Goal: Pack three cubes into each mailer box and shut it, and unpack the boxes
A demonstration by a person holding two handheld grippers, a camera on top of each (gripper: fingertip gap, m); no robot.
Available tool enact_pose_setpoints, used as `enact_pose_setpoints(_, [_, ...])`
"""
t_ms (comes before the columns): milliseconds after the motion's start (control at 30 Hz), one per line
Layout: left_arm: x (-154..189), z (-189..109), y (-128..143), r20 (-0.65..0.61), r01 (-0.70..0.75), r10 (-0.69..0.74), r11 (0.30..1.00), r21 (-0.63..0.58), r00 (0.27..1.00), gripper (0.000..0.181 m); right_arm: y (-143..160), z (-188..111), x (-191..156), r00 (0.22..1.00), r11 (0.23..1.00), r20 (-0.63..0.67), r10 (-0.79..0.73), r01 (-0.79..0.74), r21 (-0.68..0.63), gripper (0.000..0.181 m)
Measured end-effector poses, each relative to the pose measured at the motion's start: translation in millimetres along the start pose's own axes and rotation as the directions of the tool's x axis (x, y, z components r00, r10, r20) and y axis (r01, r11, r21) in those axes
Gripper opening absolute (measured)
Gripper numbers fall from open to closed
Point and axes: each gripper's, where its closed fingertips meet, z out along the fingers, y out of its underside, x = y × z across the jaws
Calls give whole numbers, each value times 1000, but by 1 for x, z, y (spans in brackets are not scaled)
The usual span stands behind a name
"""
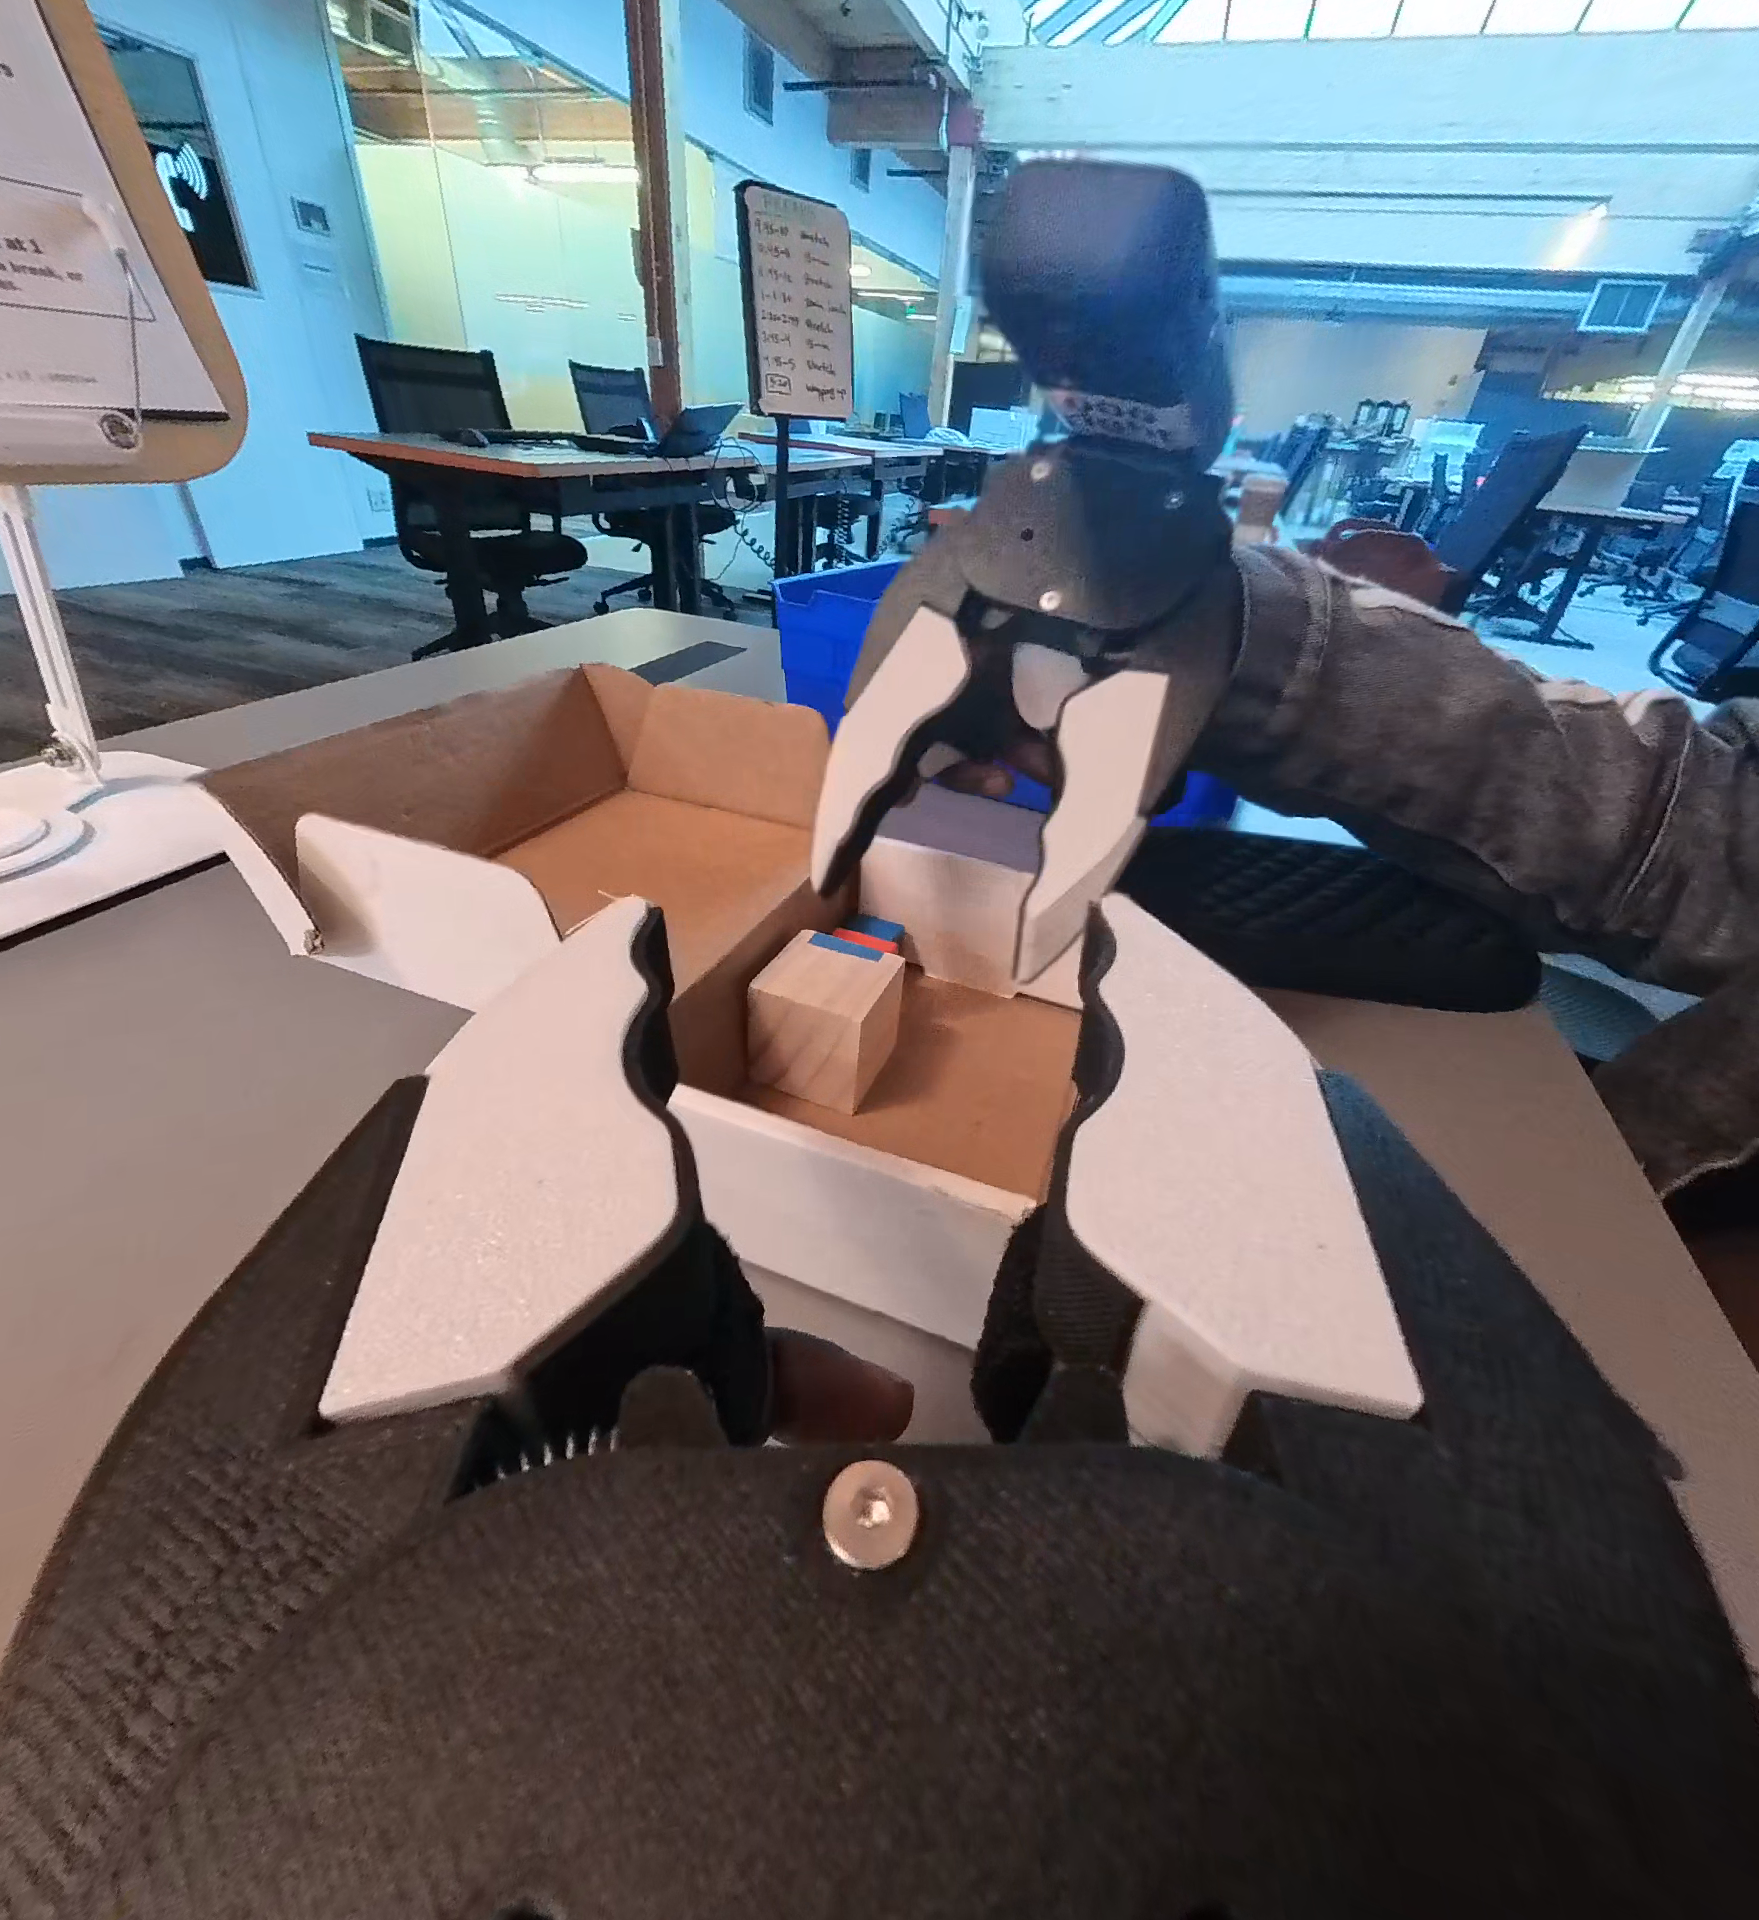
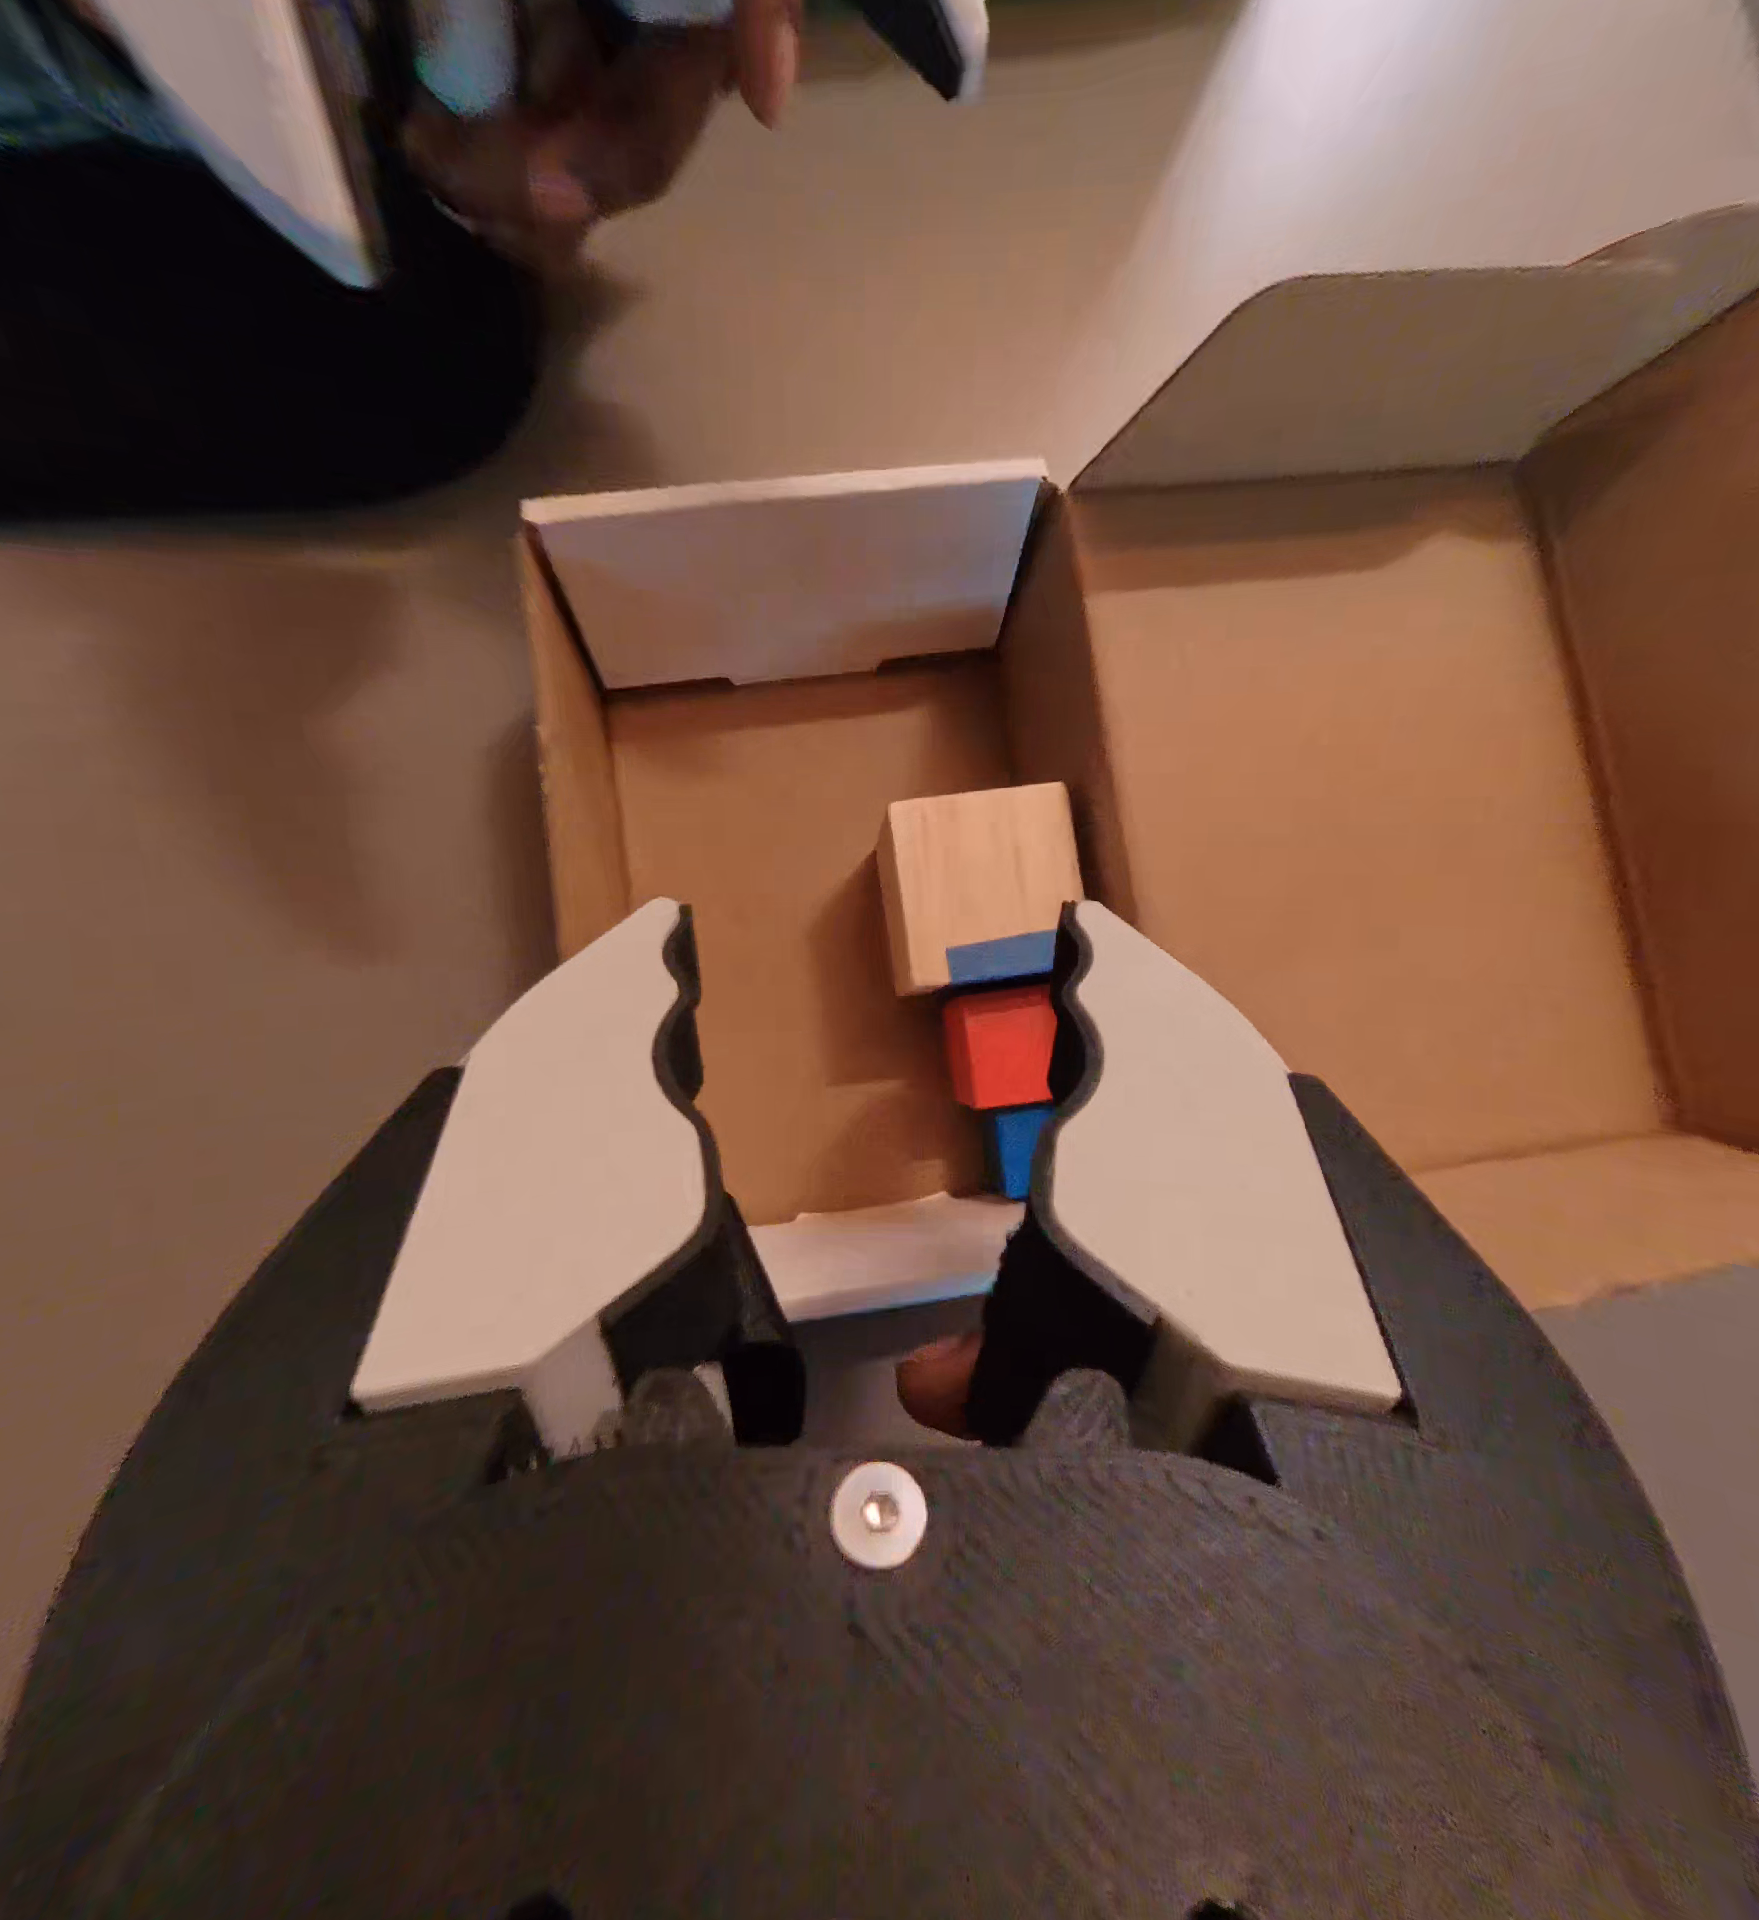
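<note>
A white mailer box (image 1: 854,1174) with a brown inside stands open on the table, its lid (image 1: 646,790) laid back to the far left. Inside, against one wall, lie a plain wooden cube (image 1: 823,1023) with a blue patch at its edge, a red cube (image 2: 1000,1049) and a blue cube (image 2: 1015,1153) in a row. My left gripper (image 1: 873,920) is open and empty at the box's near end. My right gripper (image 2: 875,914) is open and empty above the box's other end wall, pointing down into it; it also shows in the left wrist view (image 1: 932,925).
The box (image 2: 781,571) sits on a grey table (image 1: 127,1143). A white sign stand (image 1: 54,260) is at the far left. A blue bin (image 1: 823,634) stands behind the box. A black mesh object (image 1: 1322,914) and a person's grey sleeve (image 1: 1477,779) are at the right. The left gripper's tips are roughly 10 cm from the right gripper's. To reach the red cube (image 2: 1000,1049) in a straight line is about 4 cm for my right fingers, about 15 cm for my left.
</note>
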Motion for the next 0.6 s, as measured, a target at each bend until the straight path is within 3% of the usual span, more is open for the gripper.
enact_pose_setpoints(200, [1,0,2,-8,2,-2,1000,-7,1000,75,9,16,14,994,991,-69,-80,72,-112,59])
enact_pose_setpoints(600, [1,0,6,-2,-17,16,999,-31,1000,75,11,17,3,995,990,-17,-96,94,-109,48])
